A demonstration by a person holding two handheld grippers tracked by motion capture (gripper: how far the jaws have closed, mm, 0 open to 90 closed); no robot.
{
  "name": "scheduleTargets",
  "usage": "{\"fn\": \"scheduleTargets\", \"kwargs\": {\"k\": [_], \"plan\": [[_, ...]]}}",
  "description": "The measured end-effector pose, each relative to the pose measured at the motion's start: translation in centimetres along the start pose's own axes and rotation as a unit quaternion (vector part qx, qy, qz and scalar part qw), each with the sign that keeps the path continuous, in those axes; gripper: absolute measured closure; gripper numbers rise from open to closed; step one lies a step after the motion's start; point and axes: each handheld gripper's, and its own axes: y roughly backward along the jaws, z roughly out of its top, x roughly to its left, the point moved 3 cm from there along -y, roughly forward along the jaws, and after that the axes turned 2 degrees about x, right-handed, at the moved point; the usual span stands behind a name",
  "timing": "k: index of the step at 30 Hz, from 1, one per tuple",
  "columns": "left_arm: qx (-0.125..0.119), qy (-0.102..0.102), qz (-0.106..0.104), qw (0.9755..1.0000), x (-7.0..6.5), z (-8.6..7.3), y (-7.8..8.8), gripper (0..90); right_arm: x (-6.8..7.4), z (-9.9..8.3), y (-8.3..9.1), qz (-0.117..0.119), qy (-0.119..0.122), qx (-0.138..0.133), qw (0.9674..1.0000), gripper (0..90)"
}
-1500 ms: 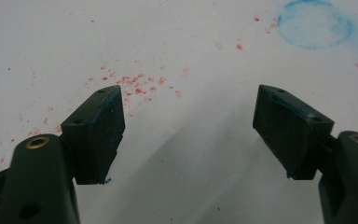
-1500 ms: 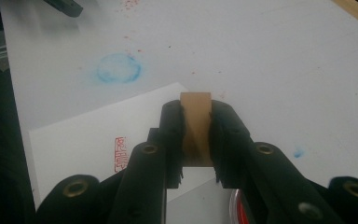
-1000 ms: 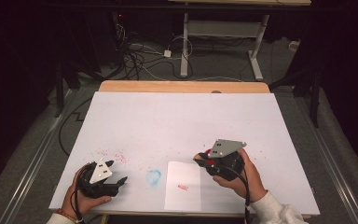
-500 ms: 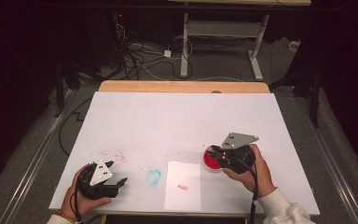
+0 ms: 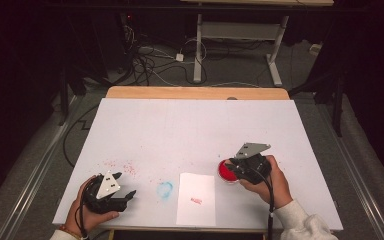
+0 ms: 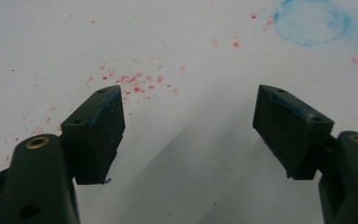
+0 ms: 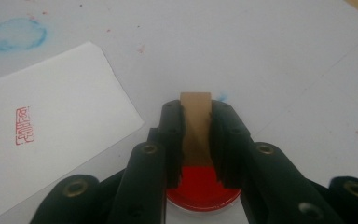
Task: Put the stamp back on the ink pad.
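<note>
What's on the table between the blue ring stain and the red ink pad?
In the high view, a white paper slip with a small red stamp mark lies between the blue ring stain and the red ink pad.

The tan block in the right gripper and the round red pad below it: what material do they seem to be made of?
The tan rectangular block, clamped in the right gripper, looks like wood or possibly stone: matte, uniform brown, flat faces, square edges. The round red pad looks like moist ink paste in a shallow white dish: saturated even red, pale rim. Neither can be told for sure.
</note>
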Motion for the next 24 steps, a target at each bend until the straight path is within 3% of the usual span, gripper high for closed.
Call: {"fn": "scheduleTargets", "kwargs": {"k": [7, 24], "plan": [[0.000, -0.002, 0.000, 1.0000, 0.0, 0.1, -0.1, 24.2, -0.1, -0.6, -1.0, -0.001, -0.002, 0.024, 0.9997, 75.7], [0.007, -0.006, -0.003, 1.0000, -0.1, 0.1, -0.2, 24.2, -0.4, -1.3, -2.4, 0.000, -0.010, 0.050, 0.9987, 75.3]]}}
